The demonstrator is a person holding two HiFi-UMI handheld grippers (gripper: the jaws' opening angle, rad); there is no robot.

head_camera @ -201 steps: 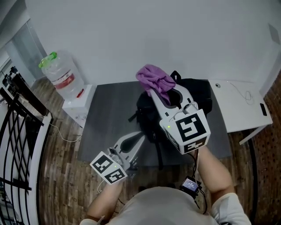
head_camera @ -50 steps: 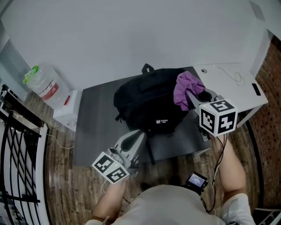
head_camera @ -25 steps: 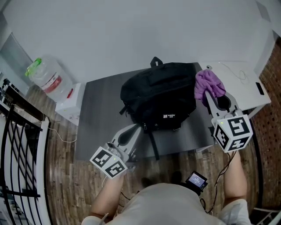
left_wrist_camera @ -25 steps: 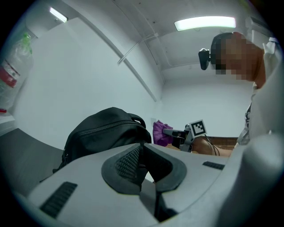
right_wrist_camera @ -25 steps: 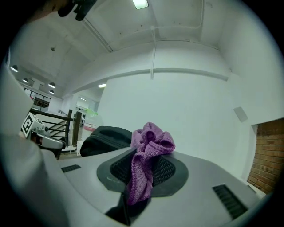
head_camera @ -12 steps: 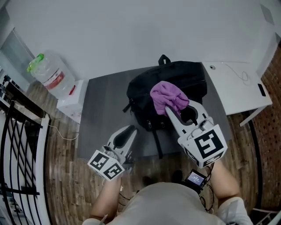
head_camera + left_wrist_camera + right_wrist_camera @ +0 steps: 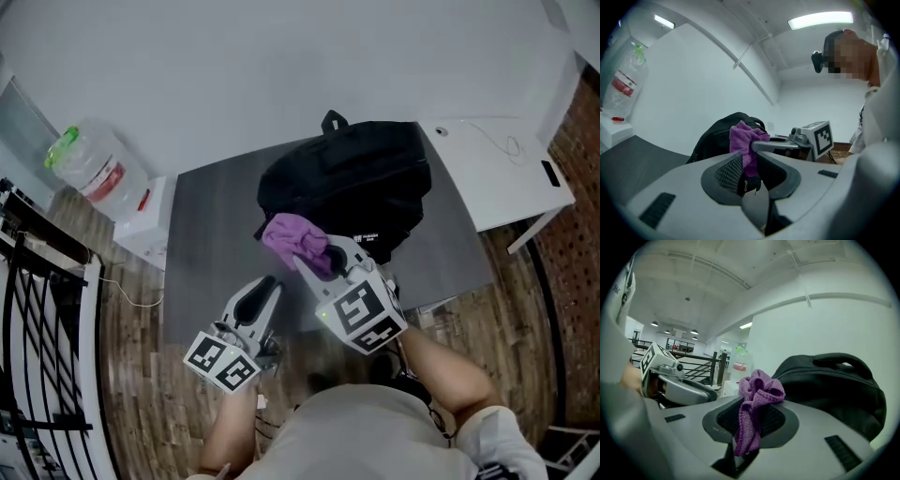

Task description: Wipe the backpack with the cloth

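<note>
The black backpack lies on a dark grey mat on the floor. My right gripper is shut on a bunched purple cloth. It holds the cloth at the backpack's front left corner, just off its edge. In the right gripper view the cloth hangs between the pads, with the backpack behind it. My left gripper hovers over the mat's near edge, shut with nothing in it. It looks toward the cloth and the backpack.
A white table stands to the right of the mat. A large water bottle sits on a white stand at the far left, with a black railing beside it. A white wall runs behind the backpack.
My right gripper has swept the cloth from the backpack's right side, across its top, down to its front left corner. The left gripper has barely moved.
</note>
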